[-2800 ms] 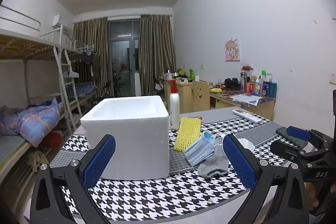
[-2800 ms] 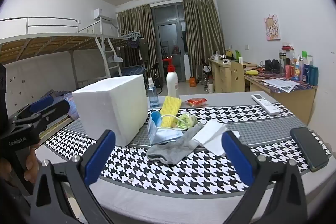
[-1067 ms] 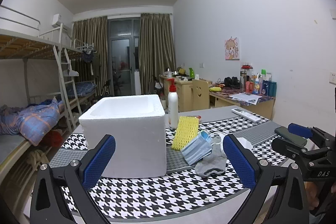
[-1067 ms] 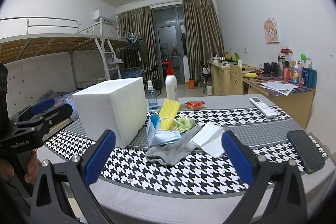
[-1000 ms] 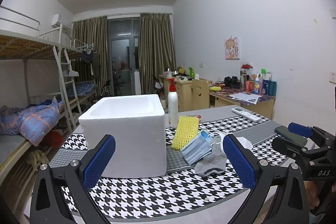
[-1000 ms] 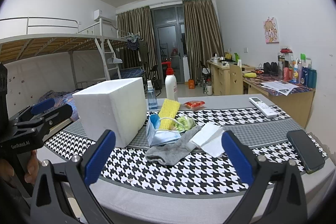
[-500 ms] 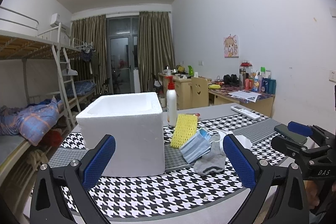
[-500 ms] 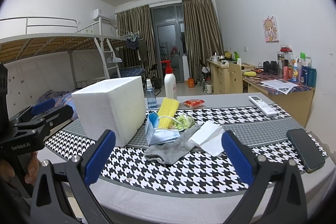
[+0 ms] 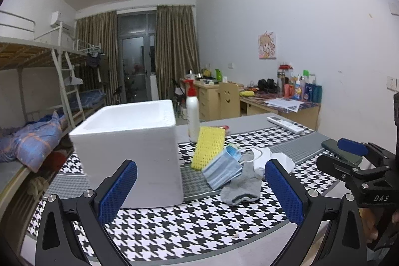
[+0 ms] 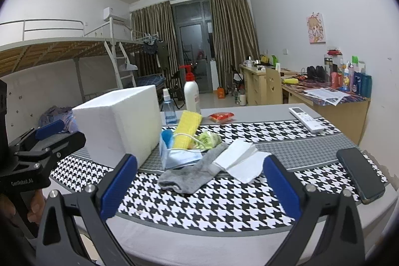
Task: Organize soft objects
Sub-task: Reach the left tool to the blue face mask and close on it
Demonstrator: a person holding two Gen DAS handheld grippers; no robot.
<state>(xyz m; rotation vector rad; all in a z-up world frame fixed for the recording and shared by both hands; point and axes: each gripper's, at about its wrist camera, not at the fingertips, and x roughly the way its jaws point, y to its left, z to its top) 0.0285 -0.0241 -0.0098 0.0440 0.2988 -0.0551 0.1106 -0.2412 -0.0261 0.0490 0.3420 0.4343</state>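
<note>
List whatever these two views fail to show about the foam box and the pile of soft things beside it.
- Foam box contents: left wrist view sees only the rim, right wrist view only its outer walls.
- Yellow sponge: lower part hidden behind the face mask in the right wrist view.
- Green packet: label too small to read; hidden entirely in the left wrist view.
- Grey sock: whether single or a pair cannot be told.

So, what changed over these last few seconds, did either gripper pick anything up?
No. The left gripper and right gripper are both open and empty, hovering short of the table; the views shifted only slightly. The sock, mask, yellow sponge, tissues and foam box lie where they were.
</note>
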